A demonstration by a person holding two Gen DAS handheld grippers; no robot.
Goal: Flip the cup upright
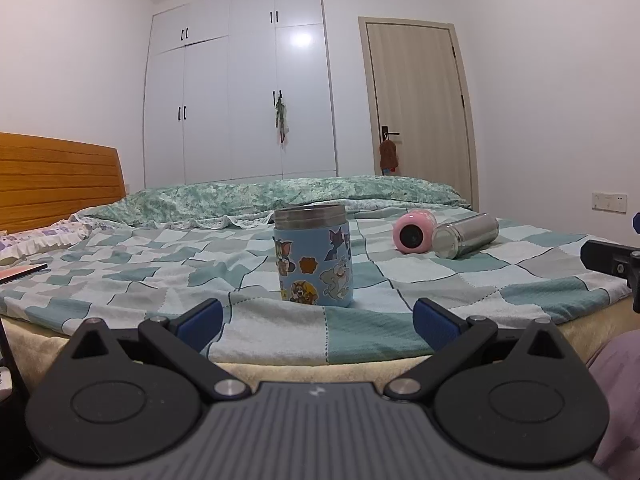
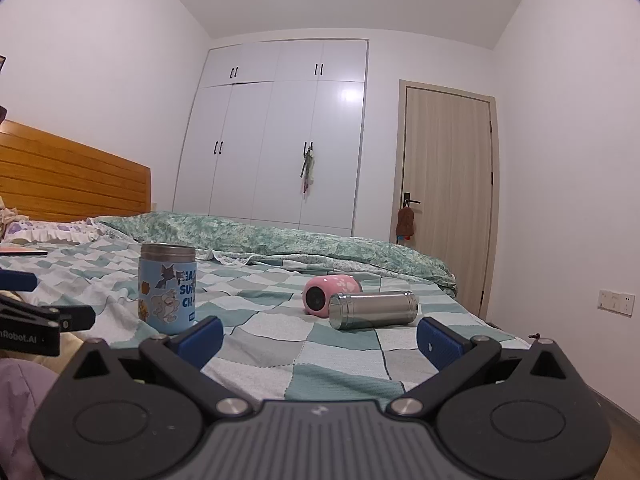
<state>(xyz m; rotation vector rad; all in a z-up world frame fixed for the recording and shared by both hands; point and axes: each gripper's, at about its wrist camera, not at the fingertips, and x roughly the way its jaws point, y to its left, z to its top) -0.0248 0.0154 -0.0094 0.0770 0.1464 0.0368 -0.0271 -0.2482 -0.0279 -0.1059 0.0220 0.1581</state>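
A blue cartoon-printed cup (image 1: pixel 313 255) with a steel rim stands upright on the checked bed sheet; it also shows in the right wrist view (image 2: pixel 167 289). A pink cup (image 1: pixel 413 232) lies on its side, its open end toward me, also seen from the right (image 2: pixel 329 293). A steel cylinder cup (image 1: pixel 466 236) lies on its side just beside it, likewise in the right wrist view (image 2: pixel 374 309). My left gripper (image 1: pixel 318 320) is open and empty at the bed's near edge, in front of the blue cup. My right gripper (image 2: pixel 320 338) is open and empty, in front of the steel cup.
A green quilt (image 1: pixel 304 196) is bunched along the far side of the bed. A wooden headboard (image 1: pixel 56 180) stands at the left, with a book (image 1: pixel 22 273) on the sheet near it. White wardrobe (image 1: pixel 240 92) and door (image 1: pixel 420 104) lie behind.
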